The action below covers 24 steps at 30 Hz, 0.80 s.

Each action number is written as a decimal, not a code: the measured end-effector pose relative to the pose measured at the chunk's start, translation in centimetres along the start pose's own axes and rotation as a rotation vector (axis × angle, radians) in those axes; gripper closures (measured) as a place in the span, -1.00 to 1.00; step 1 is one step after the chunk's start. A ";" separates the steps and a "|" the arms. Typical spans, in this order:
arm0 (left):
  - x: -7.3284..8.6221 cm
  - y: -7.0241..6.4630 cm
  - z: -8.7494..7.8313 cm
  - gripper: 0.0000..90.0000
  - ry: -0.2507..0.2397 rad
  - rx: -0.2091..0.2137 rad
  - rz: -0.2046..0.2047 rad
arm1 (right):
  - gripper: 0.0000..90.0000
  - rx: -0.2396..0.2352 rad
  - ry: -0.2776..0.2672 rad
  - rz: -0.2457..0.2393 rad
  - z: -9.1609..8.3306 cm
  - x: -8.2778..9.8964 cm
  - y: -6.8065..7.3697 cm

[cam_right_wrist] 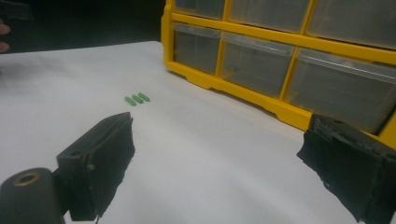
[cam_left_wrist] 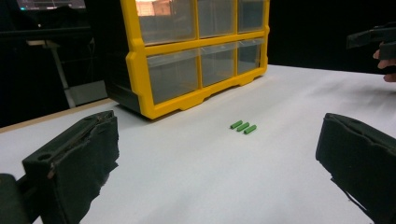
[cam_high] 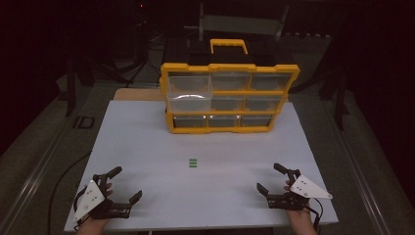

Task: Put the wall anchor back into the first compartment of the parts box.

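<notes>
Drawers of the yellow organizer point(cam_high: 229, 98) sit shut, contents unclear.

Glossy yellow plastic organizer point(cam_high: 229, 98) on a matt white tabletop point(cam_high: 147, 156).

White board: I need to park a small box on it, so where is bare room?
The white board is bare either side of the green pegs, and between them and the yellow organizer. Crowded only at the near corners, by the left gripper and right gripper.
</notes>
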<state>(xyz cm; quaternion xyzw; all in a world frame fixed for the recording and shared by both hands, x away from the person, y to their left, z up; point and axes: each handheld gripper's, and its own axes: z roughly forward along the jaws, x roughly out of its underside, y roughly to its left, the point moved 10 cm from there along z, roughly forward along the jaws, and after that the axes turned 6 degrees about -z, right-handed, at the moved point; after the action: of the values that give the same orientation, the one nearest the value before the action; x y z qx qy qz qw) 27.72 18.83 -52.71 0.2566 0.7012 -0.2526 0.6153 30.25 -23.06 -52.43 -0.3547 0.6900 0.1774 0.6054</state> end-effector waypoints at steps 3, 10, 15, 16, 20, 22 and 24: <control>0.0 0.0 0.0 -1.00 0.003 0.000 0.002 | -0.81 0.013 0.003 0.006 -0.1 0.0 -0.2; 0.2 0.0 0.0 -1.00 0.013 -0.003 0.008 | -0.81 0.012 0.003 0.006 0.0 -0.1 0.0; 0.3 0.0 0.0 -1.00 0.022 -0.002 0.001 | -0.81 0.012 0.007 -0.014 -0.1 0.0 -0.1; 0.2 0.1 0.0 -1.00 0.016 -0.002 -0.009 | -0.81 0.014 0.004 -0.007 -0.1 -0.1 -0.1; 0.1 0.0 0.1 -1.00 0.013 -0.003 -0.025 | -0.81 0.024 -0.006 -0.003 -0.3 -0.2 -0.3; 0.0 0.0 0.1 -1.00 0.014 -0.001 -0.028 | -0.81 0.025 -0.006 -0.011 -0.3 -0.3 -0.4; -0.3 -0.2 0.3 -1.00 0.016 0.007 -0.040 | -0.81 0.028 -0.011 -0.011 -0.3 -0.4 -0.5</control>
<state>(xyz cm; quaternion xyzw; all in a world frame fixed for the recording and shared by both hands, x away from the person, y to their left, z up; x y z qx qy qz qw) 27.84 18.41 -52.44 0.2469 0.7102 -0.2654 0.6035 30.35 -23.53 -51.93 -0.3491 0.6872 0.1661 0.6150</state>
